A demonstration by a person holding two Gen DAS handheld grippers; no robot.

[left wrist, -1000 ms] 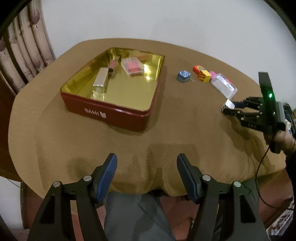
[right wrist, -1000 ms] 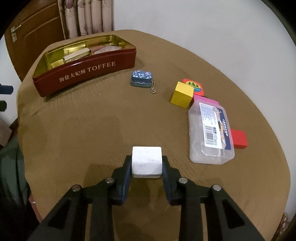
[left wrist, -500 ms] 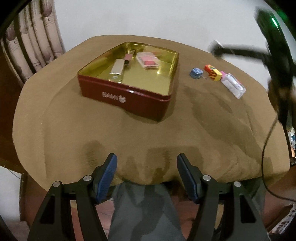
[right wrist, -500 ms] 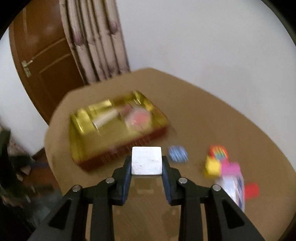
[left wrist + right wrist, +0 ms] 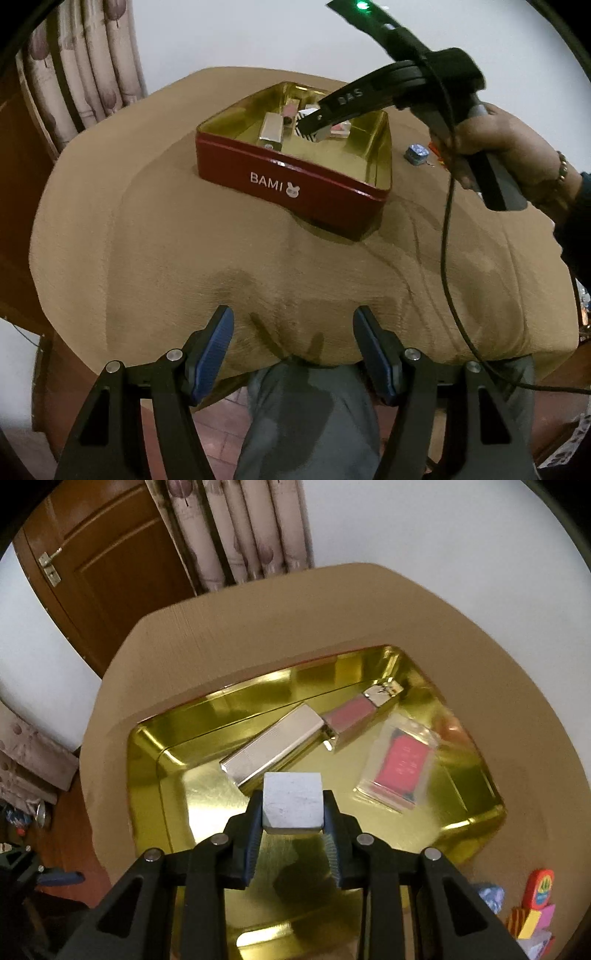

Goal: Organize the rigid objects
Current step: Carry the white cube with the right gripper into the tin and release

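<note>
**A:** right gripper is pinched tight on the white block, hanging over the gold tin. Tips?

**B:** lower it onto bare floor in front of the silver case and left of the pink card box — release low. Block sits square between the pads, sticking out past the tips. Left gripper is half open, empty, at the table's near edge.

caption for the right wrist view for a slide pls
Right gripper holds a white cube above the open gold-lined tin beside a silver case.
</note>
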